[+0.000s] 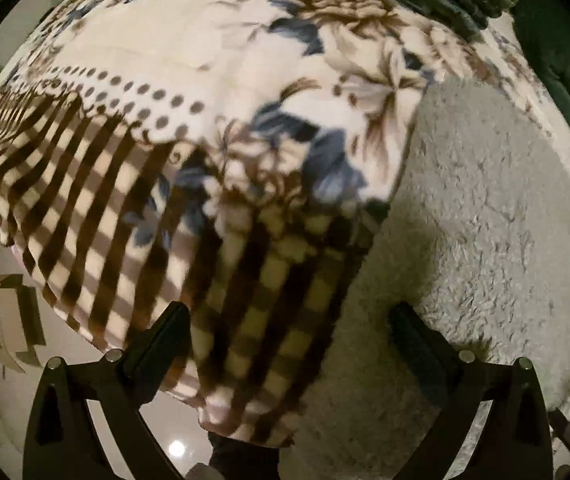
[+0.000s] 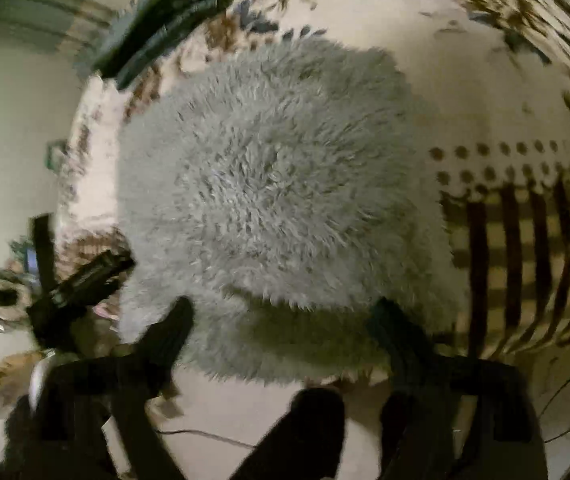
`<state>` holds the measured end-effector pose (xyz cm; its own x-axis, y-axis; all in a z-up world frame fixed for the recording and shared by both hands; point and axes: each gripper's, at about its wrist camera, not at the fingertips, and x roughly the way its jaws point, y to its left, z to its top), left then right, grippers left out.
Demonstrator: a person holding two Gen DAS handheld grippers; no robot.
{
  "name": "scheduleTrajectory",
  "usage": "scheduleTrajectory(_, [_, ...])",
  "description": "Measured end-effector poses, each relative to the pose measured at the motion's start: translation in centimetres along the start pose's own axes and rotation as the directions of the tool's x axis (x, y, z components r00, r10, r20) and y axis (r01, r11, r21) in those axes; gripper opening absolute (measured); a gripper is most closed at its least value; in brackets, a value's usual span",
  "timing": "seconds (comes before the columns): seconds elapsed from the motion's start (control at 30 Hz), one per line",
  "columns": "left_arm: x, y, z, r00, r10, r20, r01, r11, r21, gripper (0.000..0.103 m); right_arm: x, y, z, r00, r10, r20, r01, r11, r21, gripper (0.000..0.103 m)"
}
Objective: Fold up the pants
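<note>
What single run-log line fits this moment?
pants: fluffy grey, folded on blanket | left tool: open, empty | right tool: open, empty, over pants edge

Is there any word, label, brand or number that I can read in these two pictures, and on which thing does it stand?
None: no readable text on the fluffy grey pants, the patterned blanket or the cardboard boxes, which are too blurred to tell.

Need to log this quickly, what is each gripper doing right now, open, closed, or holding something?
Left gripper: open, holding nothing, over the patterned blanket.
Right gripper: open, holding nothing, above the fluffy grey pants.
</note>
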<state>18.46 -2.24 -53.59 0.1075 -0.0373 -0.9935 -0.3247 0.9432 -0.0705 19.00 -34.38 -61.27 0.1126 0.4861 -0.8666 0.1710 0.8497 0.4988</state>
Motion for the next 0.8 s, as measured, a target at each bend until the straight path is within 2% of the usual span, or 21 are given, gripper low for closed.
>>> scheduleTrajectory(0.03, [-0.6,0.0,0.1,0.999,-0.033,0.005,0.033,0.999,-0.008,0.103,-1.1,-0.9,-0.2,0.999,0.015,0.028,-0.016,0.999,0.027,0.101])
scheduleTrajectory(0.1, [-2.3,0.1,0.3,0.986,-0.162,0.028,0.163,0.985,-0.048,0.103,-1.9,-2.6,-0.6,0.999,0.024,0.044,-0.027,0.998,0.065,0.102])
scheduleTrajectory(0.13, [-2.7,0.1,0.4,0.975,-0.218,0.033,0.22,0.973,-0.066,0.103,-1.7,-3.8,-0.6,0.999,0.033,0.043,-0.037,0.996,0.086,0.102])
scheduleTrajectory(0.17, [-2.8,0.0,0.6,0.953,-0.301,0.03,0.302,0.949,-0.087,0.103,-1.4,-4.6,-0.6,0.999,0.033,0.041,-0.037,0.994,0.101,0.102])
scheduleTrajectory(0.2, [-2.5,-0.3,0.6,0.939,-0.343,0.025,0.344,0.934,-0.098,0.103,-0.6,-5.7,-0.5,0.998,0.044,0.037,-0.048,0.991,0.122,0.102])
scheduleTrajectory(0.27, [-1.4,-1.6,0.6,0.927,-0.376,0.004,0.375,0.924,-0.08,0.103,0.9,-7.5,0.1,0.997,0.072,0.028,-0.076,0.983,0.168,0.102])
scheduleTrajectory(0.37, [1.3,-3.6,0.7,0.91,-0.409,-0.071,0.406,0.912,-0.051,0.103,4.4,-10.5,0.8,0.98,0.197,-0.001,-0.188,0.94,0.286,0.102])
scheduleTrajectory(0.43, [2.4,-3.8,0.8,0.915,-0.388,-0.108,0.386,0.922,-0.038,0.103,6.1,-11.1,0.9,0.961,0.276,-0.003,-0.261,0.912,0.315,0.103])
scheduleTrajectory(0.5, [3.5,-3.1,1.1,0.918,-0.382,-0.111,0.381,0.924,-0.029,0.103,7.1,-10.9,1.3,0.942,0.335,-0.003,-0.318,0.897,0.307,0.103])
scheduleTrajectory(0.57, [4.1,-2.4,1.4,0.901,-0.419,-0.111,0.418,0.908,-0.04,0.103,8.0,-10.2,1.7,0.918,0.397,-0.005,-0.381,0.884,0.271,0.103])
scheduleTrajectory(0.67, [4.9,-1.9,1.6,0.867,-0.479,-0.134,0.475,0.878,-0.062,0.103,9.7,-9.5,2.4,0.92,0.388,-0.051,-0.369,0.904,0.218,0.103])
scheduleTrajectory(0.7, [5.0,-2.1,1.6,0.863,-0.486,-0.136,0.482,0.874,-0.068,0.103,10.2,-9.4,2.7,0.921,0.386,-0.06,-0.366,0.905,0.216,0.103])
scheduleTrajectory(0.73, [4.8,-2.3,1.7,0.86,-0.493,-0.133,0.488,0.87,-0.067,0.103,10.2,-9.3,2.9,0.915,0.398,-0.058,-0.377,0.9,0.219,0.103])
scheduleTrajectory(0.8, [4.3,-2.7,1.5,0.856,-0.503,-0.121,0.501,0.864,-0.05,0.1,9.9,-8.9,3.3,0.887,0.459,-0.048,-0.438,0.871,0.222,0.102])
